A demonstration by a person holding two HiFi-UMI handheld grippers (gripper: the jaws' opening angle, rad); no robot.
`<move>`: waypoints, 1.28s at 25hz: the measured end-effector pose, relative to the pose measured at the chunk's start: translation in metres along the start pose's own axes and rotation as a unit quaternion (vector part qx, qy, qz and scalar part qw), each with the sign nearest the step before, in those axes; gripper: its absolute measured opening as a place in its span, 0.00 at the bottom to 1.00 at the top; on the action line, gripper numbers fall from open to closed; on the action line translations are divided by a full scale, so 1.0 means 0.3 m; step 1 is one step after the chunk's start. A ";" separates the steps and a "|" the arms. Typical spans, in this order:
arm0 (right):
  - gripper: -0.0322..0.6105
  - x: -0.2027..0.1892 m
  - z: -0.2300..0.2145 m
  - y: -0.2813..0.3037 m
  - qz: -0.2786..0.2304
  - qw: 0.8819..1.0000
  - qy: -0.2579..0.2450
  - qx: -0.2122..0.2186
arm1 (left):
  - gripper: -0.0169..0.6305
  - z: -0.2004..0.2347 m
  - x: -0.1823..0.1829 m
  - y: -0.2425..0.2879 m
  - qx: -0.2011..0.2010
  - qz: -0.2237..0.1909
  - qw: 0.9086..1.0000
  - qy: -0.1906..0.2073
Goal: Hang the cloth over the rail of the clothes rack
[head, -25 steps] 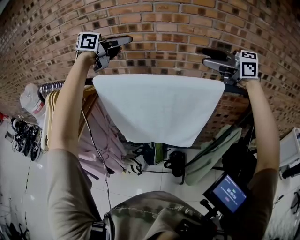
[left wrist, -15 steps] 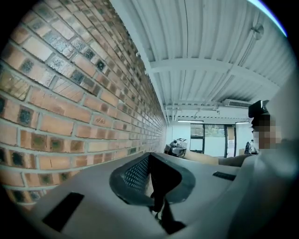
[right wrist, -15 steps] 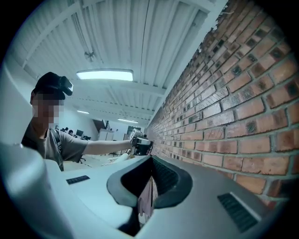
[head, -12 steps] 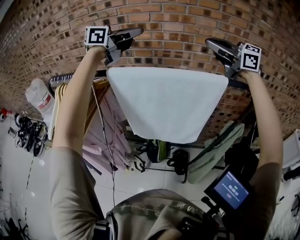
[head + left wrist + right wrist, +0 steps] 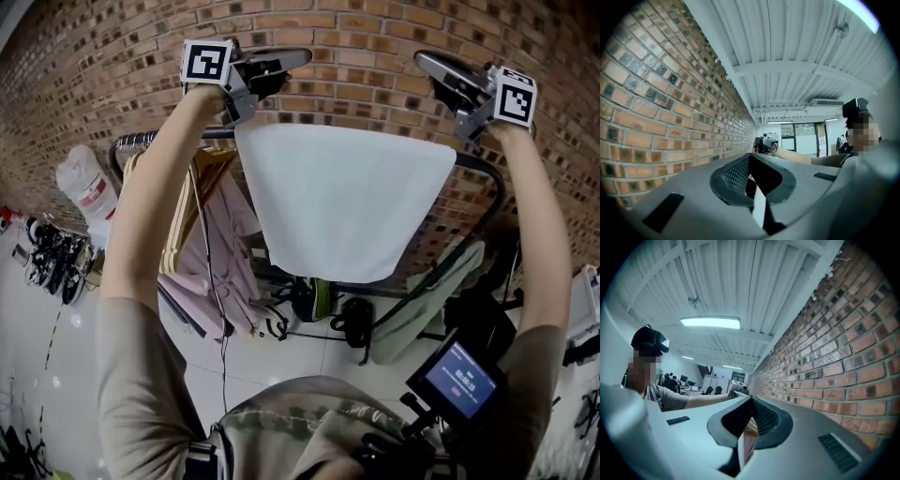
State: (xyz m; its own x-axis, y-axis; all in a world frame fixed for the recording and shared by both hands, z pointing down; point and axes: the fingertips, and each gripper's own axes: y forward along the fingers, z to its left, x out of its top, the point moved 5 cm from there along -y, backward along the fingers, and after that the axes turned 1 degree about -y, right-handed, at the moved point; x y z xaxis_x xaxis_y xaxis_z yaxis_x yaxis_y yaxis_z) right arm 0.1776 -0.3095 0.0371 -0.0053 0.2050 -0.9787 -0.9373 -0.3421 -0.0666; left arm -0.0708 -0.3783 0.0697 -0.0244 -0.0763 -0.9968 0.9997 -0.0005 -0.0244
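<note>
A brick wall (image 5: 356, 28) is running behind the clothes rack (image 5: 489, 169), whose rail is carrying everything here. The white cloth (image 5: 347, 202) is hanging over the right half of the rail and draping down flat toward me. Pink and beige clothes (image 5: 211, 248) are hanging at the rail's left end. I am holding my left hand-held gripper (image 5: 295, 59) just above the cloth's upper left corner and my right hand-held gripper (image 5: 427, 64) just above its upper right corner. Both are keeping their jaws pressed together on nothing.

Left arm (image 5: 155, 197), right arm (image 5: 539, 216) raised high; left tongs (image 5: 298, 58), right tongs (image 5: 424, 62) level, tips inward, jaws together, empty.
</note>
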 end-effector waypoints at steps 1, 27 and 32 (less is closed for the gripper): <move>0.06 0.000 0.027 0.005 -0.003 1.000 0.007 0.005 | 0.03 -0.032 0.000 -0.002 -0.010 0.000 1.000 0.003; 0.06 -0.527 0.959 0.062 0.023 0.986 0.116 0.115 | 0.03 -0.771 -0.586 -0.031 -0.157 0.006 0.987 0.021; 0.06 -0.540 1.078 0.005 0.014 0.989 0.107 0.103 | 0.03 -0.920 -0.625 -0.046 -0.146 -0.007 0.988 0.050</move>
State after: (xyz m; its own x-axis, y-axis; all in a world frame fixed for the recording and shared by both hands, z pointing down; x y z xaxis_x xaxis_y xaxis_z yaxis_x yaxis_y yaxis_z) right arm 0.0644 -0.0468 0.2583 0.0216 -0.0075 -0.9997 -0.9891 -0.1460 -0.0202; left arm -0.0805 -0.0887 0.2359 -0.0526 0.0202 -0.9984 0.9567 0.2878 -0.0446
